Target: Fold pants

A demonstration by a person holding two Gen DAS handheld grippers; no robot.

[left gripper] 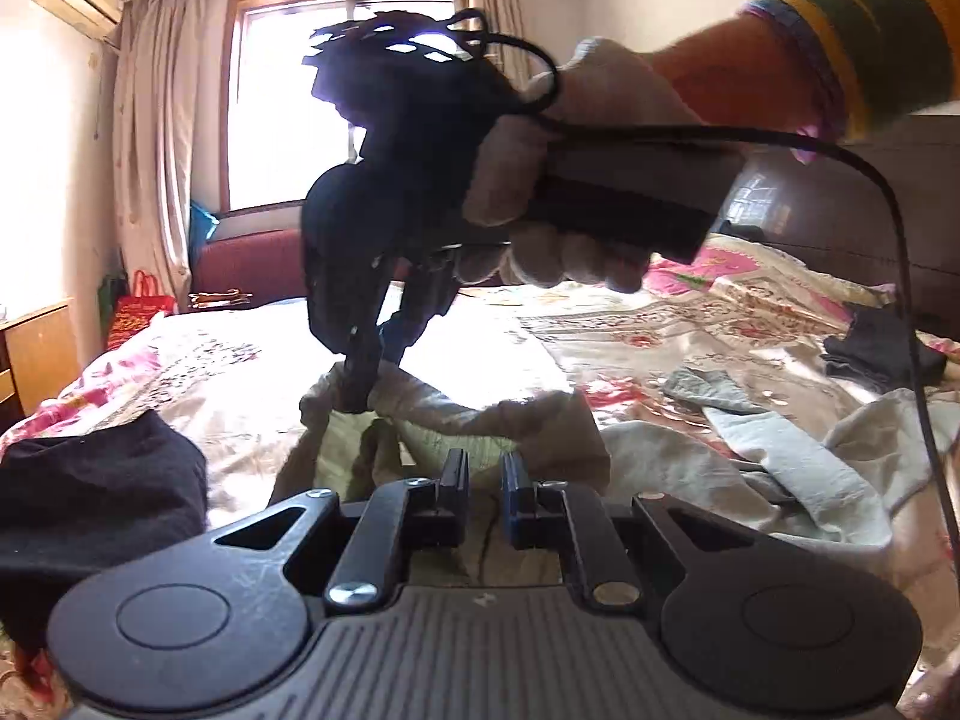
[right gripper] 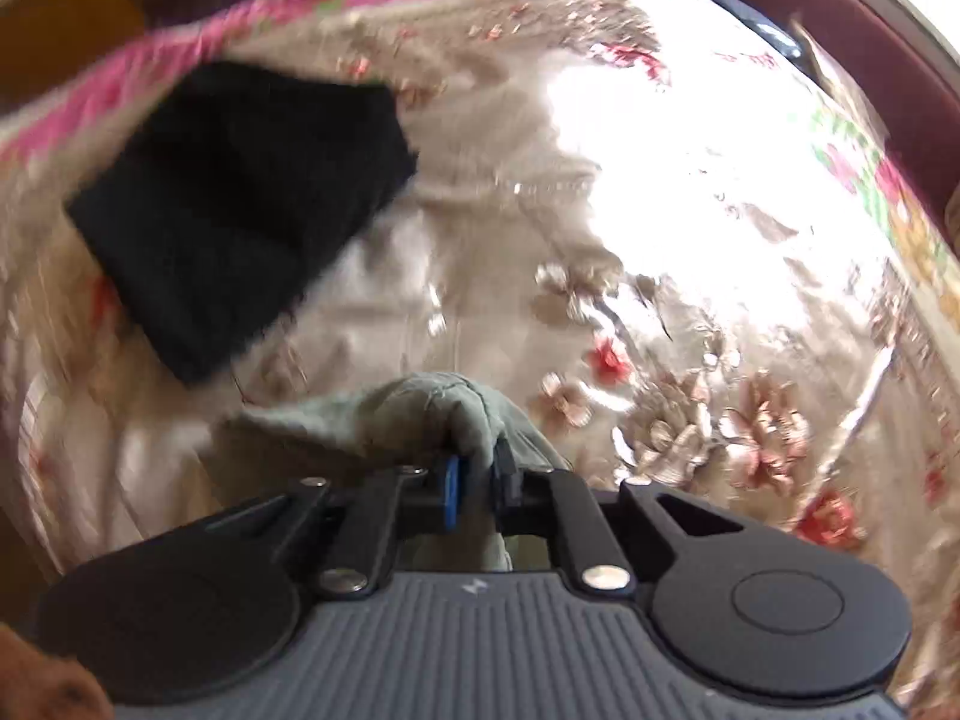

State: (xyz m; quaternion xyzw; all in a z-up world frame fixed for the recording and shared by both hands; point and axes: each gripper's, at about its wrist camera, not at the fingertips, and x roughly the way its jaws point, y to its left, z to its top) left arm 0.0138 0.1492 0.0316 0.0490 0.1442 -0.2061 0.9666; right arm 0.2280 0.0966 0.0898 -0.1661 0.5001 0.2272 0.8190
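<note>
Pale beige-green pants (left gripper: 456, 420) hang bunched over the flowered bed (left gripper: 630, 324). In the left wrist view my left gripper (left gripper: 485, 474) has its jaws close together on the pants' near edge. My right gripper (left gripper: 360, 384), held by a white-gloved hand, pinches the pants' far edge just beyond it and lifts it. In the right wrist view my right gripper (right gripper: 477, 477) is shut on a bunched fold of the pants (right gripper: 414, 414), held above the bedspread (right gripper: 660, 240). That view is motion-blurred.
A folded black garment (left gripper: 90, 498) lies on the bed at the left and also shows in the right wrist view (right gripper: 240, 204). More pale and grey clothes (left gripper: 780, 450) and a dark item (left gripper: 882, 354) lie at the right. A cable (left gripper: 900, 276) hangs from the right gripper.
</note>
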